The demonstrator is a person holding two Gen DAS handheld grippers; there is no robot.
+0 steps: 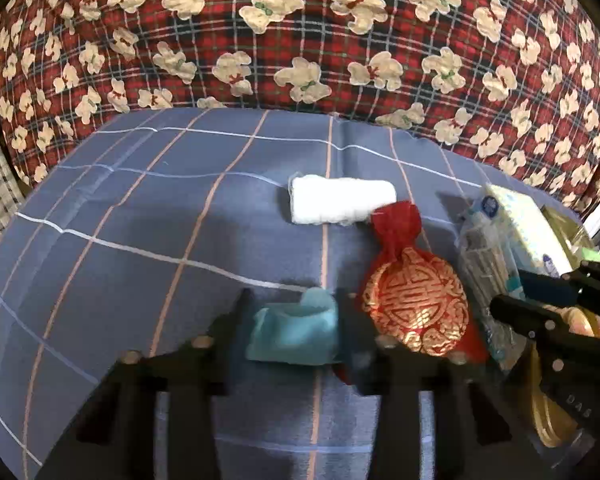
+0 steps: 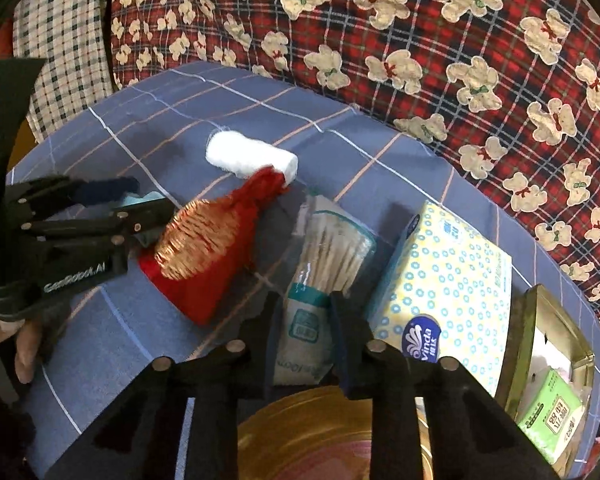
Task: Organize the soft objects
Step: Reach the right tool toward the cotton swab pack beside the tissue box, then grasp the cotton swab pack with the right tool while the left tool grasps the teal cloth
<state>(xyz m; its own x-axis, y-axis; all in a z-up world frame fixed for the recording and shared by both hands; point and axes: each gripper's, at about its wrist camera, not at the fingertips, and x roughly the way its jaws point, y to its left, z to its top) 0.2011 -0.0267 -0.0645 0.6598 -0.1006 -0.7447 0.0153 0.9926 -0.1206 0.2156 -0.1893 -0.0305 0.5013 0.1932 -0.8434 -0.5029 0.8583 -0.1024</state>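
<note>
My left gripper (image 1: 296,308) is shut on a folded teal cloth (image 1: 296,330) just above the blue checked cloth; it also shows in the right wrist view (image 2: 140,204). A red and gold pouch (image 1: 414,300) lies right of it, also in the right wrist view (image 2: 208,248). A rolled white towel (image 1: 342,200) lies beyond, and shows in the right wrist view (image 2: 252,158). My right gripper (image 2: 306,312) is shut on a clear bag of cotton swabs (image 2: 324,256), which also shows in the left wrist view (image 1: 486,256).
A Vinda tissue box (image 2: 440,280) lies right of the swabs. A gold tin (image 2: 552,344) holds a green tissue pack (image 2: 552,420). A round gold container (image 2: 300,436) sits under my right gripper. A red plaid bear-print blanket (image 1: 300,40) rises behind.
</note>
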